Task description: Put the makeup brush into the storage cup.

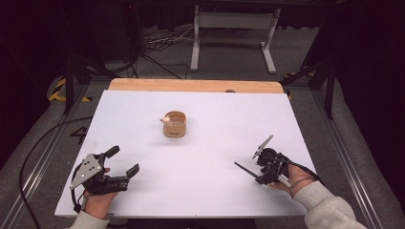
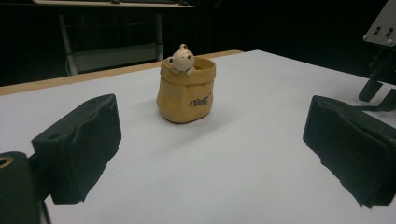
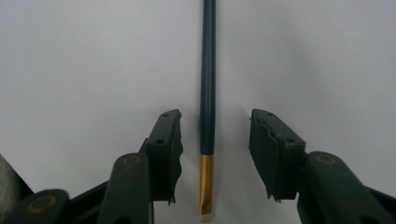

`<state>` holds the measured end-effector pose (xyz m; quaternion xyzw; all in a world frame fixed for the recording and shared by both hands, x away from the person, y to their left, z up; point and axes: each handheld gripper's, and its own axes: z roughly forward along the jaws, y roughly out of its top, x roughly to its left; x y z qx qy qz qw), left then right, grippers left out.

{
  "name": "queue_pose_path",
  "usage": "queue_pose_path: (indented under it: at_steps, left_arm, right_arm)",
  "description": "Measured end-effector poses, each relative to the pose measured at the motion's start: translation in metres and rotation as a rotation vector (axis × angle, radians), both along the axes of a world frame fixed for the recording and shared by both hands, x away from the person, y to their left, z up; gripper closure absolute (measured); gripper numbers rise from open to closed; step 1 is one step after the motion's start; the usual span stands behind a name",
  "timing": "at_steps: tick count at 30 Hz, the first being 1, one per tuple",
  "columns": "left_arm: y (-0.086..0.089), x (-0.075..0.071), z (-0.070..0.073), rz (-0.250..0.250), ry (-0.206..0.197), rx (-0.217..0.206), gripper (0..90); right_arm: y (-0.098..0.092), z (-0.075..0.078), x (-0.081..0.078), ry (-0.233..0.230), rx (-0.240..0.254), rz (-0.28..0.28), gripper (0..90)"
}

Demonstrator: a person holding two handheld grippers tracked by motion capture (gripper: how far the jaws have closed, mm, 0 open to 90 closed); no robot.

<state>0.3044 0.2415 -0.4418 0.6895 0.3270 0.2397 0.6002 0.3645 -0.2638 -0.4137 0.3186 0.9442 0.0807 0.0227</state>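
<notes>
**A:** What does the high view show?

**B:** I hold a gripper in each hand at the near edge of a white table (image 1: 200,181). My left gripper (image 1: 125,161) lies low at the near left corner, its jaws spread wide with bare table between them. My right gripper (image 1: 248,160) sits at the near right corner, tilted down toward the tabletop. A thin dark stick, a brush (image 1: 244,169), lies on the table right at its tips. Well ahead of both grippers, near the middle of the table, stands a small tan pouch-shaped pot (image 1: 174,125) with a little pale bear figure (image 1: 166,119) on its rim.

**A:** And the left gripper view?

**B:** My two black jaws stand far apart at the lower corners, released, holding nothing. The pot (image 2: 187,93) stands upright straight ahead between them but well beyond the tips. The bear (image 2: 181,59) leans over the rim on the side facing me. Part of my other gripper shows off to the right.

**A:** The right gripper view?

**B:** I look straight down on the white surface. The brush (image 3: 208,84) lies between my jaws, running lengthwise away from me: dark handle ahead, gold band and bristle end nearest me. The jaws are partly closed around it. A gap shows on each side, so the pads do not touch it. The brush lies loose, not grasped.
</notes>
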Motion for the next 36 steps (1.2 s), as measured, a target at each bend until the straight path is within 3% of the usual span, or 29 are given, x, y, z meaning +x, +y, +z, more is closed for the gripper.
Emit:
queue_pose_path:
  at_steps: [18,31,36]
  left_arm:
    - [-0.0001,-0.0002,0.0001,-0.003,0.0,0.01,5.5]
    - [-0.0004,0.0004,0.0,-0.004,0.003,0.008,5.5]
    - [-0.0015,0.0016,0.0006,-0.017,0.002,0.008,6.6]
  right_arm:
    - [-0.0012,-0.0026,0.0,0.03,-0.019,0.035,82.3]
    - [-0.0001,-0.0015,0.0002,0.031,-0.032,0.076,83.2]
    - [0.0014,0.0057,-0.0007,0.017,-0.028,0.094,83.2]
